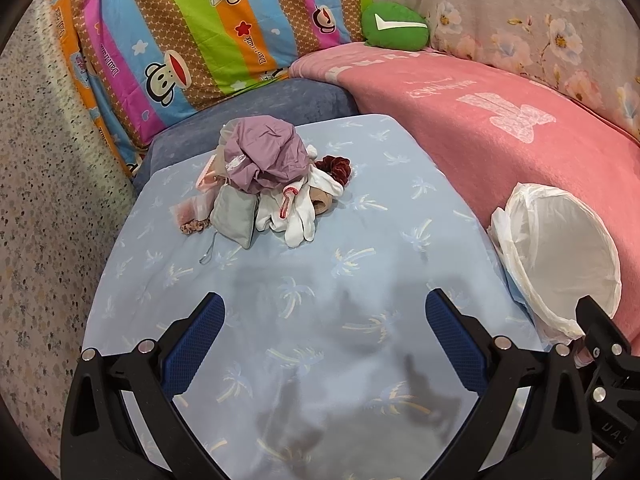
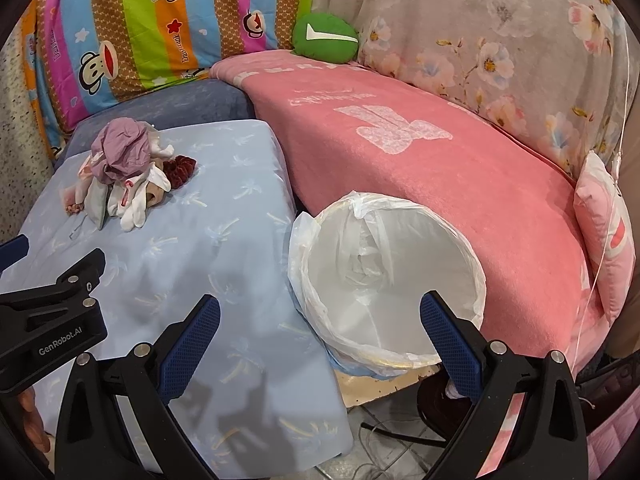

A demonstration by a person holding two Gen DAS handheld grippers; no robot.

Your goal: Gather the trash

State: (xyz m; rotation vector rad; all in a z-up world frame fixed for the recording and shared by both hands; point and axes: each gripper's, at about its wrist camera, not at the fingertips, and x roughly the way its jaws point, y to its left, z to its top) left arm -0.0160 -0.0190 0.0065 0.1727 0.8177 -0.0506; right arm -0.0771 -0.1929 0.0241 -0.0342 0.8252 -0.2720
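Both the left gripper point(image 1: 325, 322) and right gripper point(image 2: 320, 322) hold their jaws spread, empty. The trash pile point(image 1: 266, 182) lies far on the tabletop point(image 1: 360, 248); the lined bin point(image 2: 390, 276) stands right.

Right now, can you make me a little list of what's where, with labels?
pile: purple cloth, white gloves, red scrunchie heaped on the blue cushion
bin: white bag-lined bin, nothing visible inside, right of cushion, against pink blanket
left gripper: open, holding nothing
right gripper: open, near bin
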